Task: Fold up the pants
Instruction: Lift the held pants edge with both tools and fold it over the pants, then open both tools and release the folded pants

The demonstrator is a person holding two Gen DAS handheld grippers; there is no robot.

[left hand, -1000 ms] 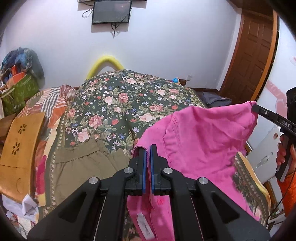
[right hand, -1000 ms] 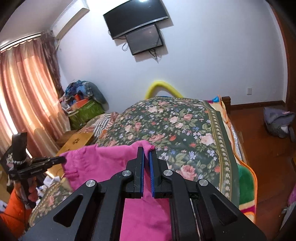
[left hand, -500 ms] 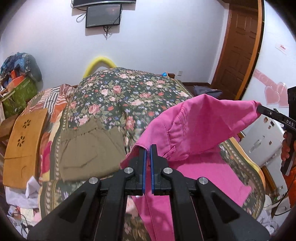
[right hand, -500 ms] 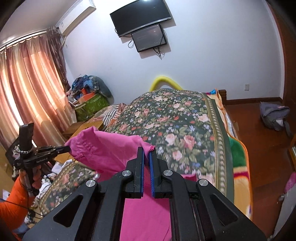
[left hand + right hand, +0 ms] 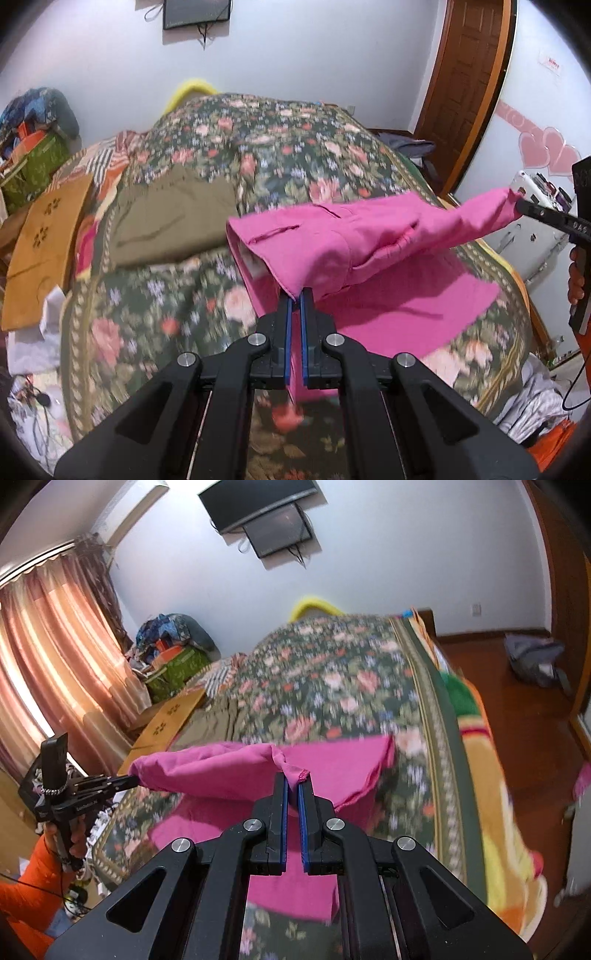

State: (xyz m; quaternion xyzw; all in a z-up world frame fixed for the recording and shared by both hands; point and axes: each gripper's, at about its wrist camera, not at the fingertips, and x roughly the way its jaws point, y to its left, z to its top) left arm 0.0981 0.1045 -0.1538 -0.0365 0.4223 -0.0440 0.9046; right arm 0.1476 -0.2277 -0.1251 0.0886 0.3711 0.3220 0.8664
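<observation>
The pink pants [image 5: 354, 236] hang stretched between my two grippers above the flowered bed [image 5: 295, 155]. My left gripper [image 5: 294, 295] is shut on one end of the waistband. My right gripper [image 5: 291, 780] is shut on the other end, and it shows at the right edge of the left wrist view [image 5: 524, 207]. The rest of the pink pants [image 5: 332, 771] lies flat on the bedspread [image 5: 332, 679] below the raised edge. The left gripper also shows at the left of the right wrist view [image 5: 125, 780].
Olive-brown pants [image 5: 173, 218] lie flat on the bed's left part. A wooden board [image 5: 44, 243] leans at the bed's left side. Boxes and clutter [image 5: 173, 657] sit by the curtains. A grey bag [image 5: 535, 661] lies on the wood floor by the door.
Both grippers have swung the held waistband lower and forward over the bed. More of the pink pants now lies flat on the bedspread, and the views tilt further down.
</observation>
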